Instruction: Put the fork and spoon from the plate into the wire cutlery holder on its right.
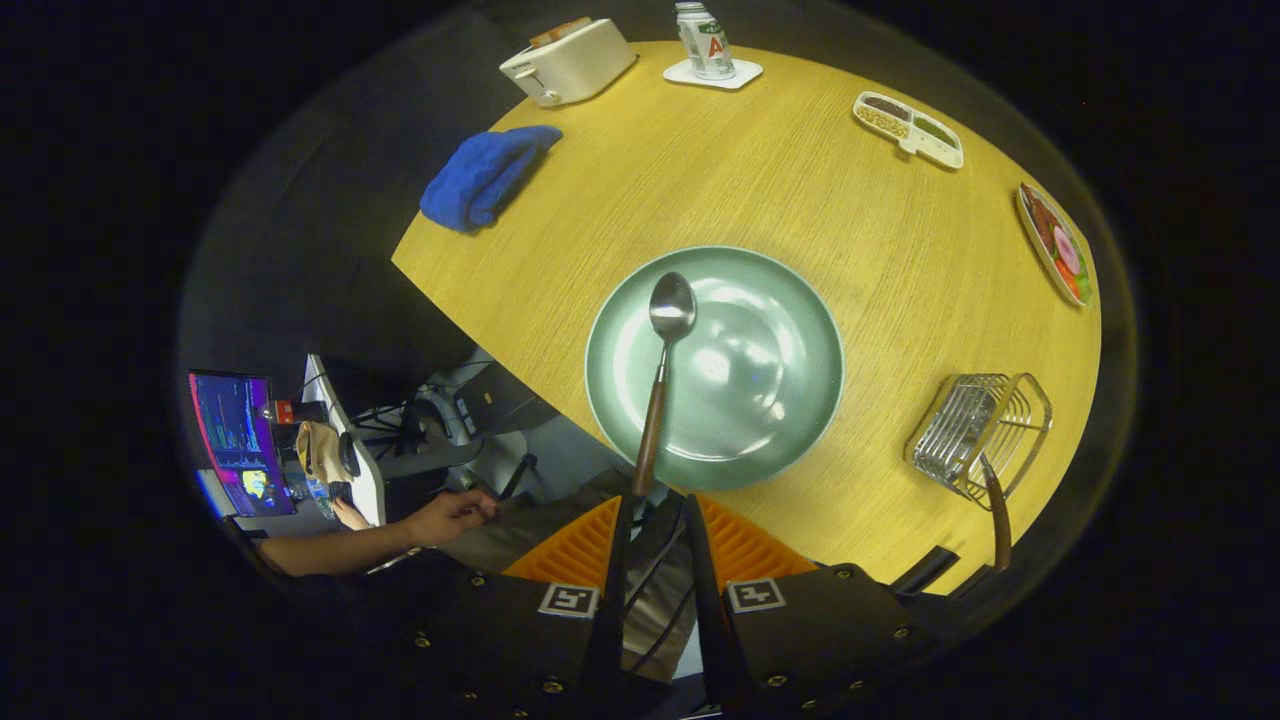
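Spoon (pixel 661 365) gripped by its wooden handle end in gripper (pixel 655 520), bowl raised over green plate (pixel 790 400), apparently lifted for carrying right. Fork (pixel 994 510) already standing handle-up in wire cutlery holder (pixel 975 430) on counter (pixel 800 180).

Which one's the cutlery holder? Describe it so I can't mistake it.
On the round wooden table, look right of the green plate and its spoon. The wire cutlery holder is a shiny metal basket with a brown-handled utensil leaning in it; the gripper appears barely parted.
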Motion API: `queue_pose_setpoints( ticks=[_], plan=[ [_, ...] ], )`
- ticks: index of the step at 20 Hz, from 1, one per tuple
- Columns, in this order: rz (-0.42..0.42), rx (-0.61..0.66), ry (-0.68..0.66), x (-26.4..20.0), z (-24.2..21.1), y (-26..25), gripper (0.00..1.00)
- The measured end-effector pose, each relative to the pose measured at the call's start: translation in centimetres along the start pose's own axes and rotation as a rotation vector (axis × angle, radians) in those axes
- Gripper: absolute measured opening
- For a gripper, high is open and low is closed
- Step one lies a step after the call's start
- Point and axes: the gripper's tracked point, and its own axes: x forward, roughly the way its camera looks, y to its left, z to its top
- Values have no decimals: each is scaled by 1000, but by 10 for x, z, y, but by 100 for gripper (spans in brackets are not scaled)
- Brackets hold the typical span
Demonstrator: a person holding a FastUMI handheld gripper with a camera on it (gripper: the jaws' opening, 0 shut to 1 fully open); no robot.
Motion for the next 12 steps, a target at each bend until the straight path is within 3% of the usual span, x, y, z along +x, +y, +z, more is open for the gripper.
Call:
queue_pose_setpoints(
  ticks=[12],
  plan=[
    [-42, 78, -12, 70, 20, 3, 33]
  ],
)
